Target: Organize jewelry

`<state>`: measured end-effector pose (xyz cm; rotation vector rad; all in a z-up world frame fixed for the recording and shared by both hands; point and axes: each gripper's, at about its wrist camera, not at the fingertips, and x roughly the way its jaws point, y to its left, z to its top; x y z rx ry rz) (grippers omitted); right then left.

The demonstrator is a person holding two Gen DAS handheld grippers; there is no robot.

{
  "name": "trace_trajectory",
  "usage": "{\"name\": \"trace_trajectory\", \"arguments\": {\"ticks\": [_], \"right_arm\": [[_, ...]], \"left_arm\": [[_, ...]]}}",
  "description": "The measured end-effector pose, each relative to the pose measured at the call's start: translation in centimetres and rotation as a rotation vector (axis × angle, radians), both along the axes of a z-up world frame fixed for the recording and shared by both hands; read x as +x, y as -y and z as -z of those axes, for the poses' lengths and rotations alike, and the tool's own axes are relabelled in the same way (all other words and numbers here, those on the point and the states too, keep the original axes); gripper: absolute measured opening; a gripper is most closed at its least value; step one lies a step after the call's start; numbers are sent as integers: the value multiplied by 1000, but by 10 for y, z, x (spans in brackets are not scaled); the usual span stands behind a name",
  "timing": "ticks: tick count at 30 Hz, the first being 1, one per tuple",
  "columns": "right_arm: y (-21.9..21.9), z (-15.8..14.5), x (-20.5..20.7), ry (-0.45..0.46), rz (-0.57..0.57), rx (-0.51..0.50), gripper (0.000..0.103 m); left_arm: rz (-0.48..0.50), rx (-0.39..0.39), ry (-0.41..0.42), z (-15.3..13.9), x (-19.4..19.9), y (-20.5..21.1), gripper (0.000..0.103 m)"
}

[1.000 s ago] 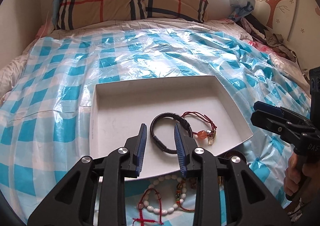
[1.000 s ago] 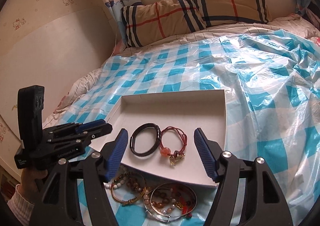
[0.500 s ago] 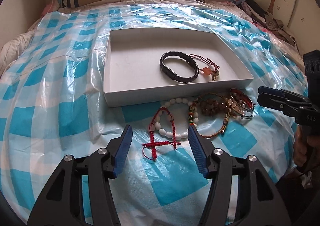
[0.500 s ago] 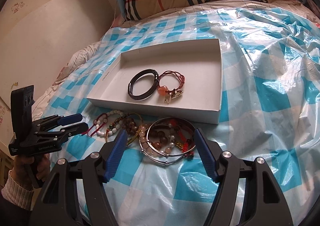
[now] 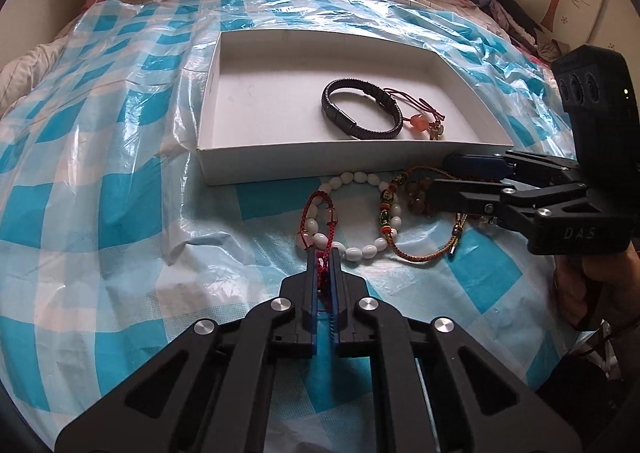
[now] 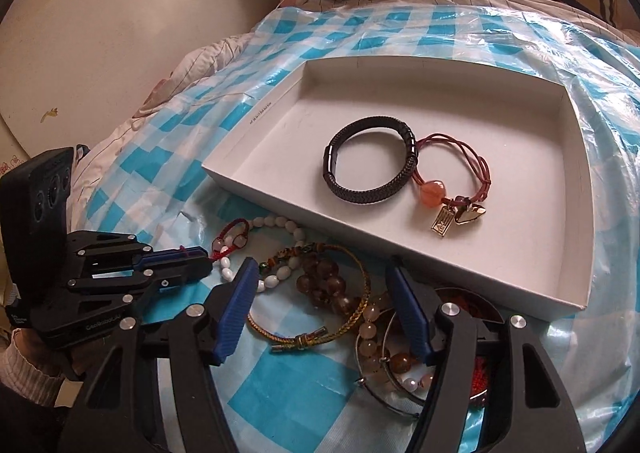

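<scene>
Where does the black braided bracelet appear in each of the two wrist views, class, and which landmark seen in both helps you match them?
Left wrist view: the black braided bracelet lies right of centre in the upper half, inside the white box.
Right wrist view: the black braided bracelet sits near the picture's centre, in the same box.
Shared landmark: the red cord bracelet with an orange stone, touching its right side.

Black plastic left gripper and right gripper, blue ribbed pads, silver screws, "DAS" lettering; cream ribbed sleeve cuff
</scene>
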<state>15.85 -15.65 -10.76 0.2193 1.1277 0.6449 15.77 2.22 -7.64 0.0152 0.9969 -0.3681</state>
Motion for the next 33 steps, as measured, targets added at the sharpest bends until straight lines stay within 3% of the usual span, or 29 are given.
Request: {"name": "trace_trajectory", "arguments": {"ticks": [3, 4, 5, 7, 15, 27, 30, 32, 33], "right_arm": [[-2, 5, 2, -24, -21, -9, 53], [-3, 6, 2, -31, -27, -12, 39], [-1, 6, 1, -35, -24, -10, 35], [3, 6, -1, -43, -18, 14, 15], [17, -4, -15, -22, 38, 60, 13], [15, -4, -26, -7, 46, 9, 13], [17, -4, -27, -7, 52, 20, 22], [19, -6, -28, 5, 54, 28, 21], [19, -6, -29, 9, 51, 27, 16]], "left_arm": [[-5, -9, 0, -1, 0, -1, 4], [-7, -13, -1, -1, 0, -1, 4], [-8, -17, -4, -1, 0, -2, 4], [-14, -26, -9, 0, 0, -4, 4], [-24, -38, -3, -3, -1, -5, 4], [-28, -35, 11, -9, -6, -7, 4], [-33, -38, -2, -4, -5, -9, 4], [-35, -39, -4, -2, -5, -9, 4], [-36, -40, -5, -1, -5, -9, 4]]}}
